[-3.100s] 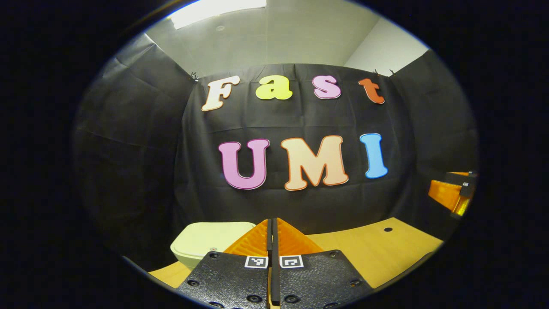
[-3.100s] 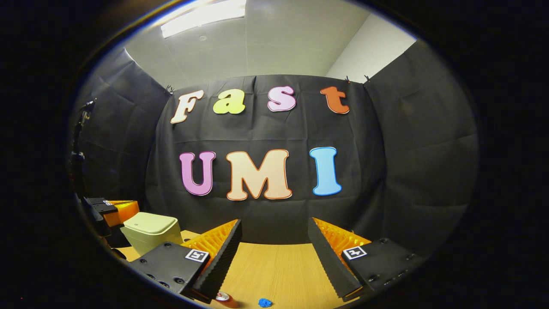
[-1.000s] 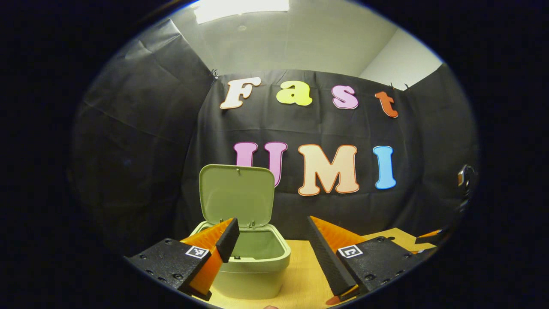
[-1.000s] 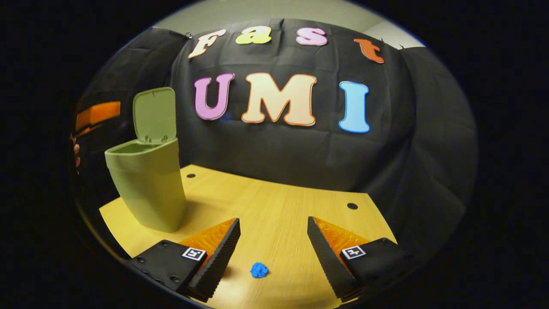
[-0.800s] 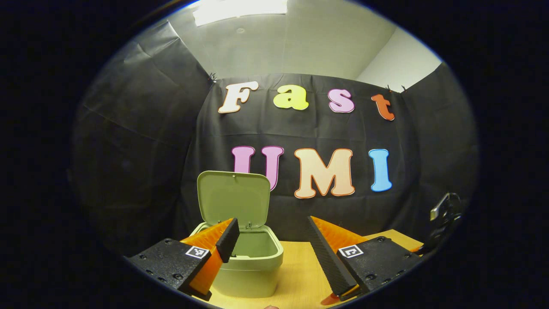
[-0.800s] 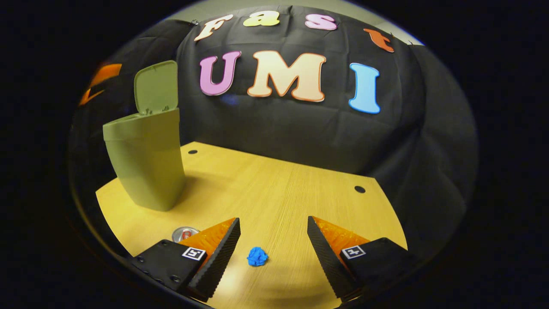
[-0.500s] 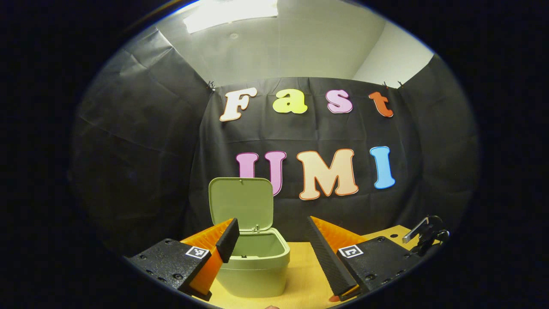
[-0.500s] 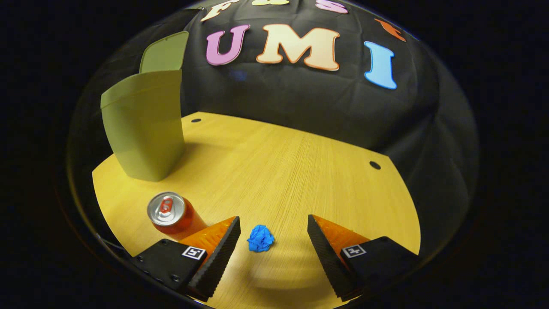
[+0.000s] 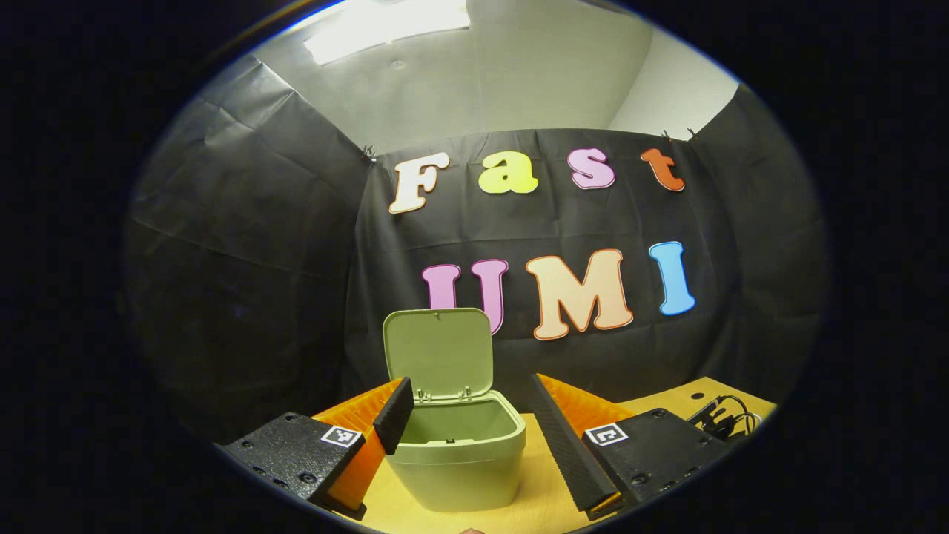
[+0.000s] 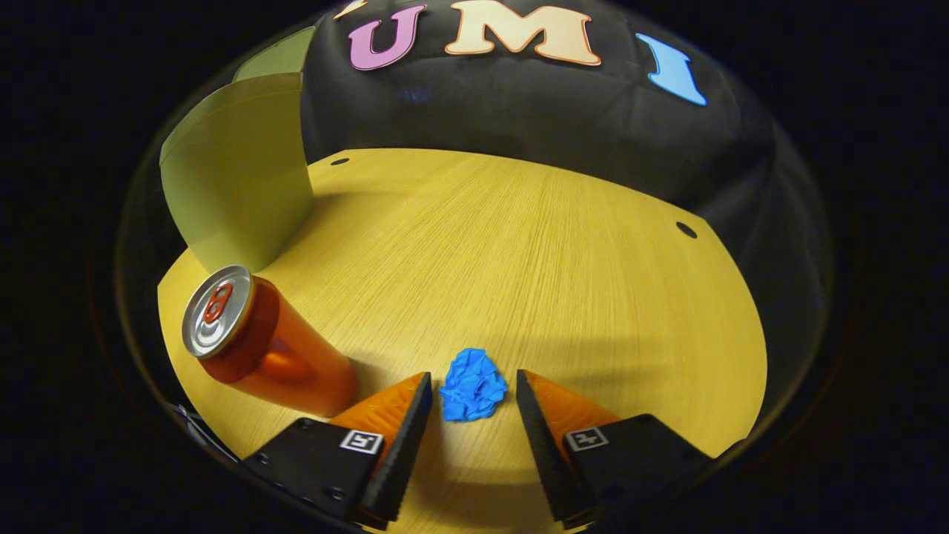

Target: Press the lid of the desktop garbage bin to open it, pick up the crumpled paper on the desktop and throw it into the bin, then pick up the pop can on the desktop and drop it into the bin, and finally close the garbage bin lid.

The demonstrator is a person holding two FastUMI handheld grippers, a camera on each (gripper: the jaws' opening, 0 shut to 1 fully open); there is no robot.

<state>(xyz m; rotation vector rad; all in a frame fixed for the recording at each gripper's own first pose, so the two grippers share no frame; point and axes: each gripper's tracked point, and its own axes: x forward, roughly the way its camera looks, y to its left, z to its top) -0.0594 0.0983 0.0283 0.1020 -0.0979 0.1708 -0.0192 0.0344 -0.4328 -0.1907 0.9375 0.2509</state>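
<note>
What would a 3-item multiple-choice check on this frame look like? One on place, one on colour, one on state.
1. Where does the crumpled paper lie?
A. inside the bin
B. on the desktop between the right gripper's open fingers
C. on top of the can

2. What colour is the pop can's body?
A. orange
B. green
C. silver all over

3. What state is the garbage bin lid in?
A. shut flat
B. raised upright, bin open
C. lying off on the desk

Answers:
1 B, the blue wad sits on the wooden desktop with the right gripper straddling it, fingers apart and not touching it.
2 A, the side is orange under a silver top.
3 B, the left gripper view shows the lid standing up behind the garbage bin's open mouth.
</note>
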